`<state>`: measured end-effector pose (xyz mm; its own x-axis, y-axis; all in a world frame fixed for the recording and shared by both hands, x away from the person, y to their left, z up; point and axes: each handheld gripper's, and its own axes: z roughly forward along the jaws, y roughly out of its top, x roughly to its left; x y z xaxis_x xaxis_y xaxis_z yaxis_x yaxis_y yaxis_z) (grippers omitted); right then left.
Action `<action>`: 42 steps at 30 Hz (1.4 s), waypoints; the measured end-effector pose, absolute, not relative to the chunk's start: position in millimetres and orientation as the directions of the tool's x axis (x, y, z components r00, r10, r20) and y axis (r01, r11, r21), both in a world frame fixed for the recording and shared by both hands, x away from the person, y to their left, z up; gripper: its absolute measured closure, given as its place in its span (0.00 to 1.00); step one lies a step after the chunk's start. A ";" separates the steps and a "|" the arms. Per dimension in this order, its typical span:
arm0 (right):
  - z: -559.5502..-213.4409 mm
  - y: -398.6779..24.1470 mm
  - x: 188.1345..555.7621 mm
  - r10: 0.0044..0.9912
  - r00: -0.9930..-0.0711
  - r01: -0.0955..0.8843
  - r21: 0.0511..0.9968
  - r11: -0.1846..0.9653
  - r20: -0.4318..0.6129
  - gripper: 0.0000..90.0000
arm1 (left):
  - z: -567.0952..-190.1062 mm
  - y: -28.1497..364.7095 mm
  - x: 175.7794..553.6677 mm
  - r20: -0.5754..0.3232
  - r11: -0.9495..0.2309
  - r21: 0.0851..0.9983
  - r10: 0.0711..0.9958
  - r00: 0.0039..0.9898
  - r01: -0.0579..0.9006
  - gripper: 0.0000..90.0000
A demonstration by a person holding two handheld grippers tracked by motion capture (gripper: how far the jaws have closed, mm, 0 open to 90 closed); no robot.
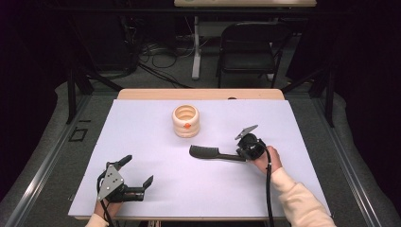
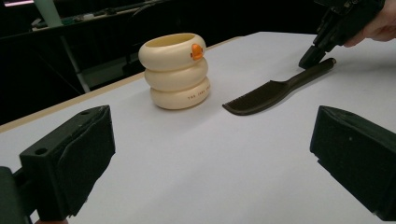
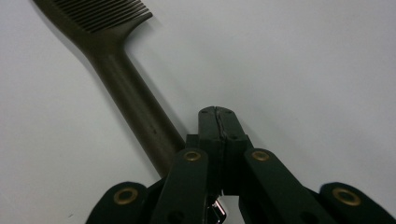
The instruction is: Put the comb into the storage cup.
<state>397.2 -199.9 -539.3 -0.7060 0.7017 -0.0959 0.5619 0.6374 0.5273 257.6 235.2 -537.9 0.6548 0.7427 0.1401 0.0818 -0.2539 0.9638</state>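
A dark comb [image 1: 205, 152] lies flat on the white mat [image 1: 142, 127], teeth end to the left, handle toward my right gripper [image 1: 239, 153]. In the right gripper view that gripper [image 3: 218, 114] is shut, jaws pressed together with nothing between them, and its tip rests on the mat just beside the end of the comb's handle [image 3: 126, 88]. A cream ringed cup with an orange duck bill [image 1: 185, 120] stands upright behind the comb. My left gripper [image 1: 138, 170] stands open near the front left of the mat, facing the cup [image 2: 177, 70] and the comb [image 2: 266, 93], with nothing between its jaws.
The mat covers most of a wooden table whose far edge [image 1: 198, 93] shows behind the cup. A black folding chair [image 1: 248, 47] and cables on the floor lie beyond the table. The mat's front edge runs just below both hands.
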 end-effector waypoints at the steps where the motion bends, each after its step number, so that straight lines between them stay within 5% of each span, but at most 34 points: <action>1: -539.2 -199.6 396.6 0.704 -0.704 0.567 0.523 0.636 -0.093 1.00 | -537.9 235.2 257.6 0.140 -0.254 0.964 0.742 0.655 0.082 0.00; 42: -535.9 -192.5 371.2 0.658 -0.750 0.558 0.475 0.680 -0.061 1.00 | -538.0 234.4 257.7 0.137 -0.251 0.964 0.742 0.656 0.082 0.00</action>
<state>371.2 -192.5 -535.9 -0.7504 0.6582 -0.0611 0.5581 0.6803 0.4752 257.7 234.4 -538.0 0.6562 0.7420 0.1374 0.0820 -0.2511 0.9645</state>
